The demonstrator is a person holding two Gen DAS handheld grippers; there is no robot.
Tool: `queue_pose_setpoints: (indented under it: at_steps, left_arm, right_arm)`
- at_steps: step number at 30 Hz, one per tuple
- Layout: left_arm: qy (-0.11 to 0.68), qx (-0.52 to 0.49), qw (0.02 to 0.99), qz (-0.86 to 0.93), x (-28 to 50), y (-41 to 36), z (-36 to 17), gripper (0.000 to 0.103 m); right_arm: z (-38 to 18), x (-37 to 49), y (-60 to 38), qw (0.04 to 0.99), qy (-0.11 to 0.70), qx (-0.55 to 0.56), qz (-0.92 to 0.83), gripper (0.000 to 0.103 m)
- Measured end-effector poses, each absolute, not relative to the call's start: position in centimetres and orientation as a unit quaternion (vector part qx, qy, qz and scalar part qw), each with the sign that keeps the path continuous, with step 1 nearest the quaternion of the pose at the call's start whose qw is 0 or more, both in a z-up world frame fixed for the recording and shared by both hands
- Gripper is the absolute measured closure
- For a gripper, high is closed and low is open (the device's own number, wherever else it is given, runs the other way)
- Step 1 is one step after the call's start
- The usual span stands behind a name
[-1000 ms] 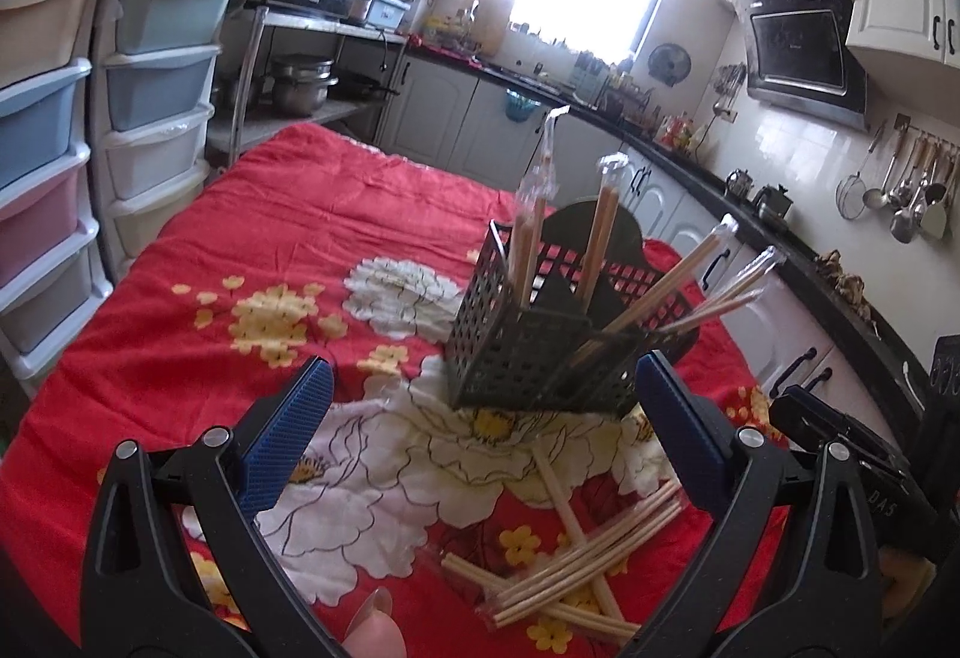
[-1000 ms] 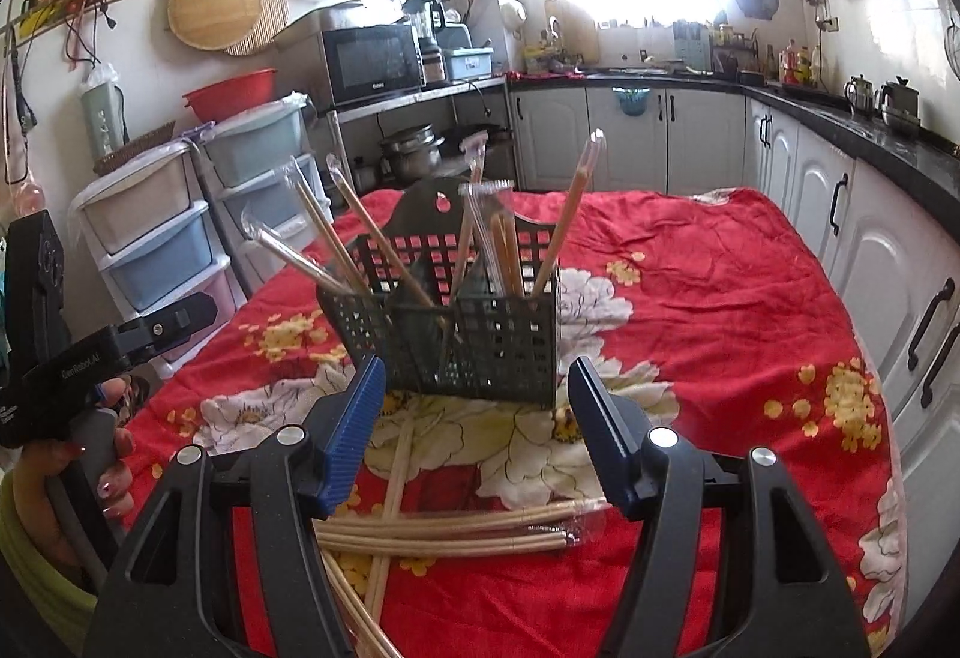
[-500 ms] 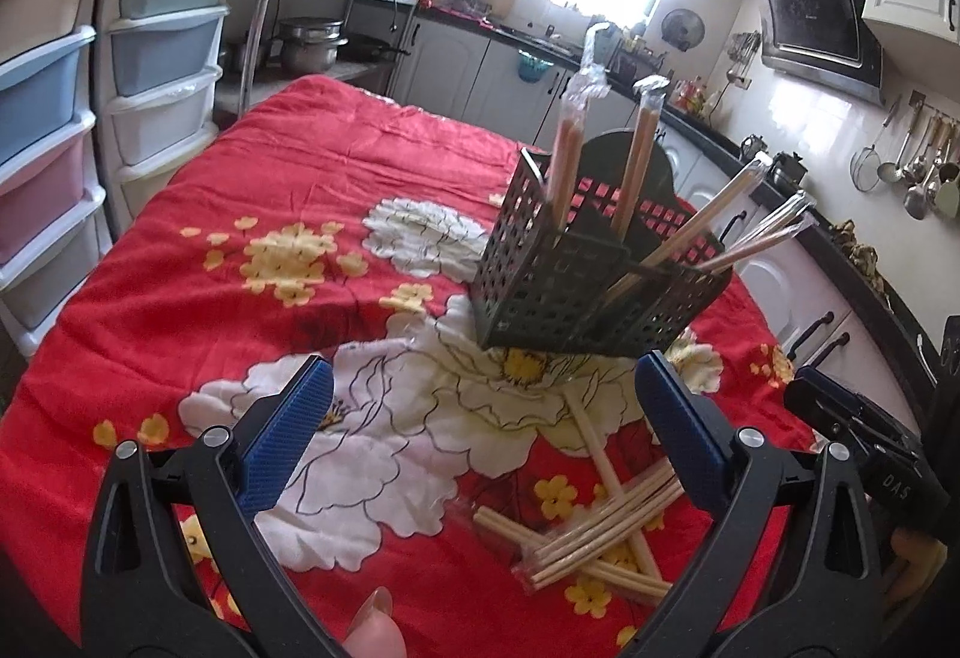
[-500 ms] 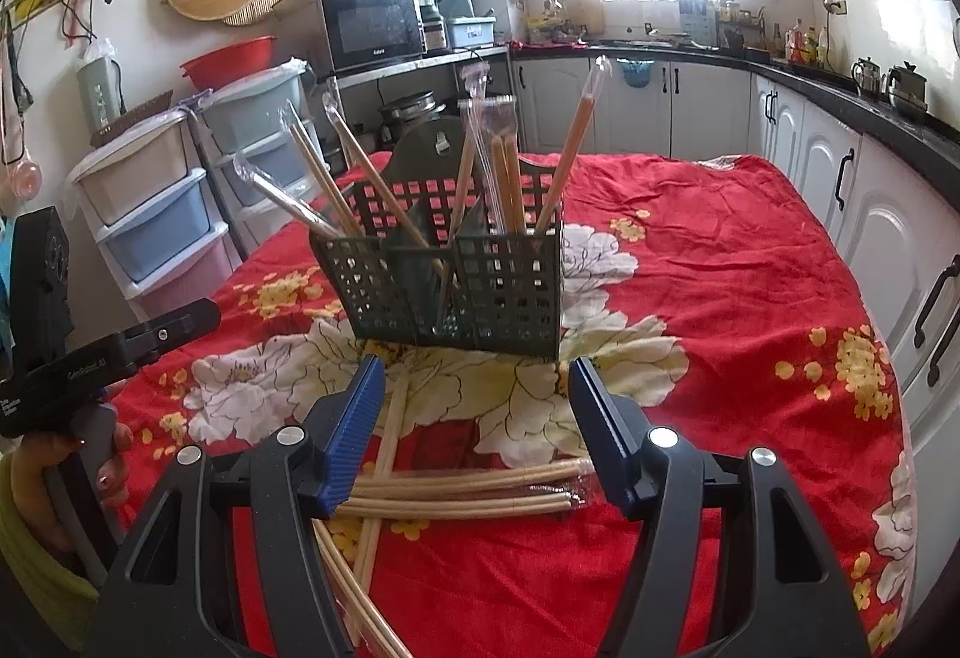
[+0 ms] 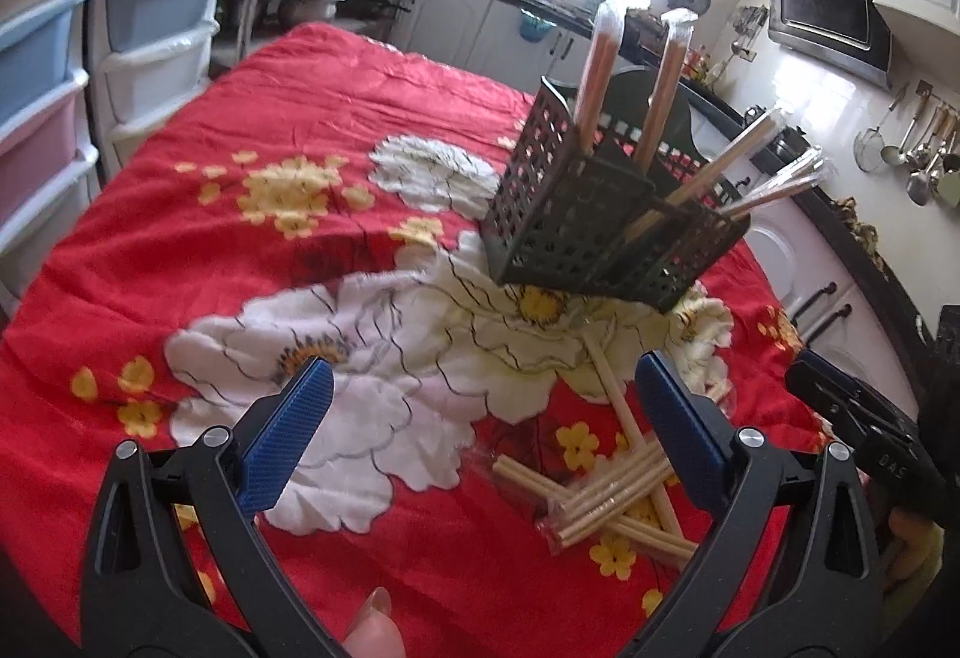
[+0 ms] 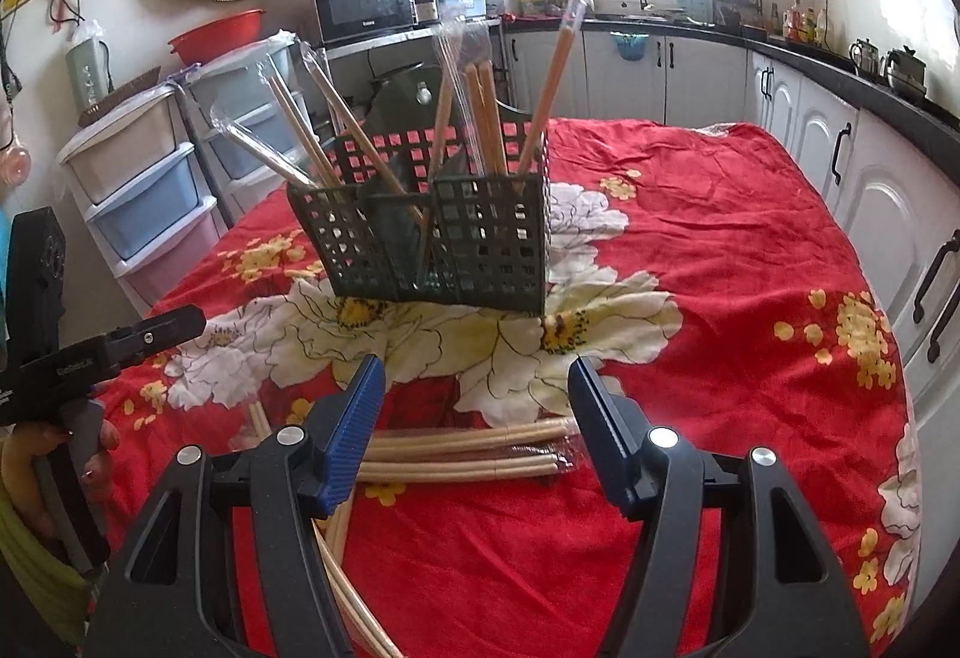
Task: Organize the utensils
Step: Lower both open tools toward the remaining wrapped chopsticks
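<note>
A dark green perforated utensil basket stands on the red flowered cloth and holds several wrapped chopstick pairs upright; it also shows in the right wrist view. Loose wrapped chopsticks lie crossed on the cloth in front of it, and in the right wrist view they lie just beyond the fingers. My left gripper is open and empty, above the cloth to the left of the loose chopsticks. My right gripper is open and empty, just above the loose chopsticks.
The table cloth drops off at its edges. Plastic drawer towers stand to the left of the table. White cabinets and a black counter run along the right. The left gripper's body shows at the right wrist view's left edge.
Both grippers have moved lower and nearer to the loose chopsticks and the basket. The left view has tilted and shifted left. Both stay open and empty.
</note>
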State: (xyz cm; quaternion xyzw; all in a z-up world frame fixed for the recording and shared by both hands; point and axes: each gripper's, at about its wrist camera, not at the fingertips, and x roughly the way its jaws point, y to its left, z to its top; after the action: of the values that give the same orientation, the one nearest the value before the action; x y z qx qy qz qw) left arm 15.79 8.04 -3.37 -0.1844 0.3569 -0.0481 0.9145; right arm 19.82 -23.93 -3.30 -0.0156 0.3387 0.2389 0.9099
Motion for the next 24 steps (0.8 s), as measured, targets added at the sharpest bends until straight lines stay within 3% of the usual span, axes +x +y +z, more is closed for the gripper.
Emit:
queue_pose_setpoints:
  at_steps: [3,11,24]
  left_arm:
    - [0.376,-0.198,0.903,-0.061,15.9,8.0,-4.3,0.011]
    - [0.423,-0.237,0.87,-0.094,16.0,7.9,-6.7,0.037]
    - [0.442,-0.245,0.855,-0.118,17.0,6.6,-8.2,0.055]
  right_arm:
    - [-3.9,19.9,-24.2,0.908,0.347,-0.017,0.235,0.042]
    - [-5.8,20.4,-24.7,0.899,0.376,-0.018,0.222,0.042]
    - [-7.8,21.2,-25.2,0.89,0.404,-0.019,0.21,0.042]
